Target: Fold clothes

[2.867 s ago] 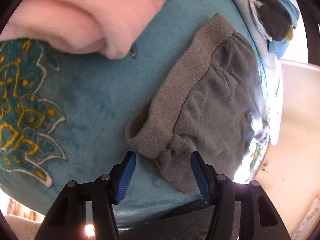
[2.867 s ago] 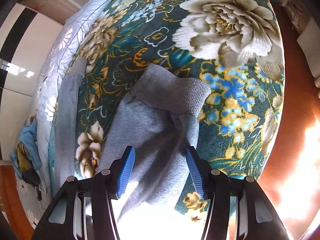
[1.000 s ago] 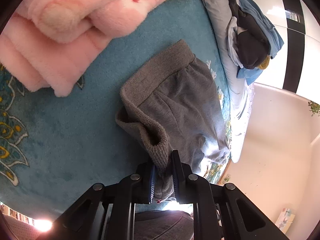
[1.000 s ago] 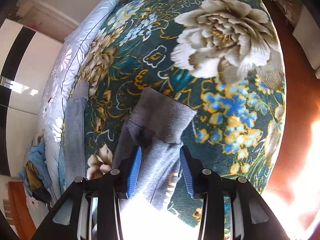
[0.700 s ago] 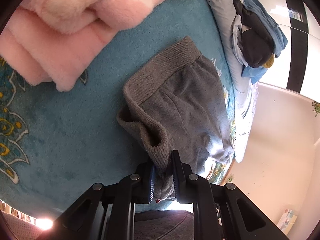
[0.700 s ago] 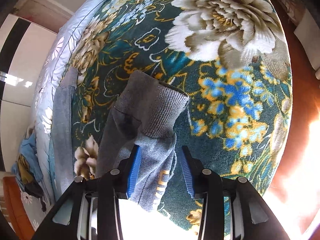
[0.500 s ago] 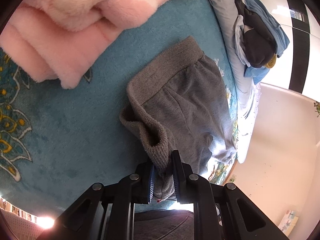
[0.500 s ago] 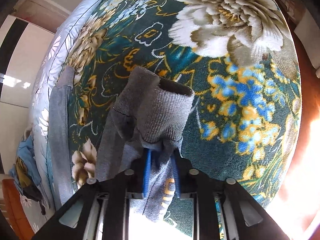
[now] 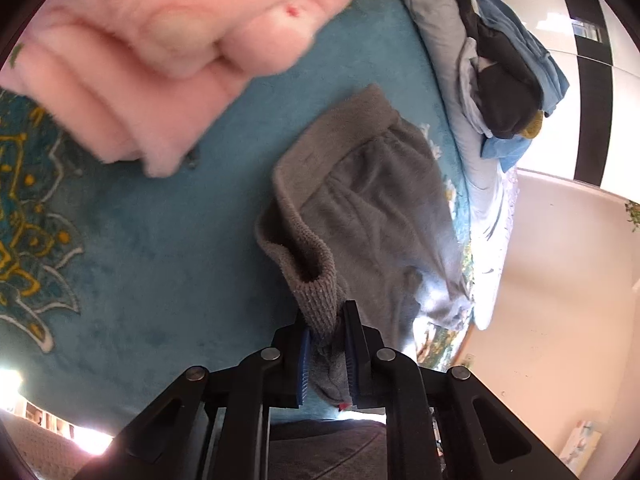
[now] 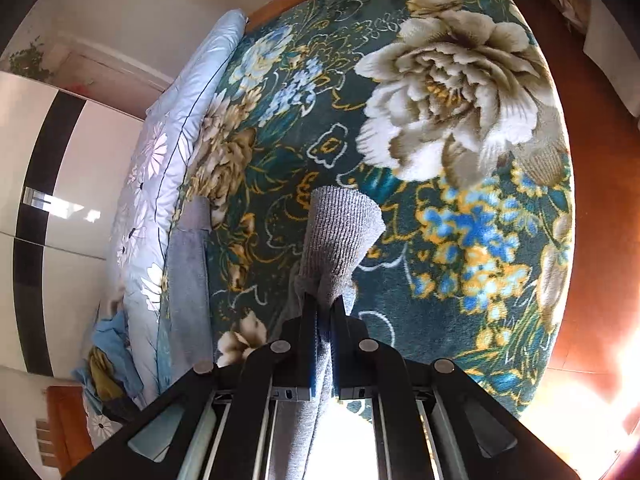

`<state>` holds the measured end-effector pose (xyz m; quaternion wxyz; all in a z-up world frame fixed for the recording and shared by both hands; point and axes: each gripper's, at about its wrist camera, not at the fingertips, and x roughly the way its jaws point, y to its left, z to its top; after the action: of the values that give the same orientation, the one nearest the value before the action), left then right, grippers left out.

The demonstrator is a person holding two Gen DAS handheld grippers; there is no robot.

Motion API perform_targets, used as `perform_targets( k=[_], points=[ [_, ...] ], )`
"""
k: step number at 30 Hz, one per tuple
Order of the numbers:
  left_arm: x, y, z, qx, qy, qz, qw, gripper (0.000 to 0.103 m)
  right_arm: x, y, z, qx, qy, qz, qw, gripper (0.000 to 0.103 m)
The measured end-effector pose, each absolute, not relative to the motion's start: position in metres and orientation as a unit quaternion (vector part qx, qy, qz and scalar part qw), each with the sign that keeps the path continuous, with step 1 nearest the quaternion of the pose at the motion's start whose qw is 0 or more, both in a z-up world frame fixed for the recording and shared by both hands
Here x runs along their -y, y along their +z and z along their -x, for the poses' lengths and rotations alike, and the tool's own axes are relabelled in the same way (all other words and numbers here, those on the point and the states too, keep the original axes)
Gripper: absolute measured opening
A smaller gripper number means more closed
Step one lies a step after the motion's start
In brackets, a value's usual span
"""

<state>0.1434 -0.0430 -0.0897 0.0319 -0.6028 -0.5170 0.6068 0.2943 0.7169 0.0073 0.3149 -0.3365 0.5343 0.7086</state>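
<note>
On the bed (image 9: 152, 248): grey trousers (image 9: 384, 216) lay beside a pink blanket (image 9: 132, 60).
Left hand-held gripper (image 9: 326, 344): pinched the ribbed waistband (image 9: 316, 296).
Right hand-held gripper (image 10: 324, 336): clamped on a ribbed cuff (image 10: 340, 232), lifted.

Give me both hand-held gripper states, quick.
Left hand-held gripper: shut on the ribbed waistband of the grey pants.
Right hand-held gripper: shut on a ribbed cuff of the same pants.

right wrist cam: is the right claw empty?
No, the right claw is clamped on the grey garment, its ribbed cuff sticking out past the fingers.
</note>
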Motion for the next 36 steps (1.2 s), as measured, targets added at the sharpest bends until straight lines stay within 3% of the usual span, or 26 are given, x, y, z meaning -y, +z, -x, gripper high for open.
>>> perform_targets(
  k=[13,21,31,36],
  points=[
    [0.048,-0.071,-0.051,0.614,0.584,0.531,0.037,0.016,-0.743,0.064,-0.129,-0.503,0.746,0.35,0.26,0.005],
    [0.049,-0.107,-0.006,0.656,0.556,0.51,-0.017,0.016,-0.75,0.027,-0.018,-0.497,0.721,0.409,0.257,0.005],
    [0.057,-0.147,0.015,0.672,0.547,0.497,-0.038,0.017,-0.739,-0.008,0.06,-0.453,0.733,0.453,0.227,0.008],
    [0.058,-0.147,0.022,0.663,0.562,0.494,-0.027,0.027,-0.739,-0.019,0.064,-0.449,0.742,0.451,0.21,0.009]
  ],
)
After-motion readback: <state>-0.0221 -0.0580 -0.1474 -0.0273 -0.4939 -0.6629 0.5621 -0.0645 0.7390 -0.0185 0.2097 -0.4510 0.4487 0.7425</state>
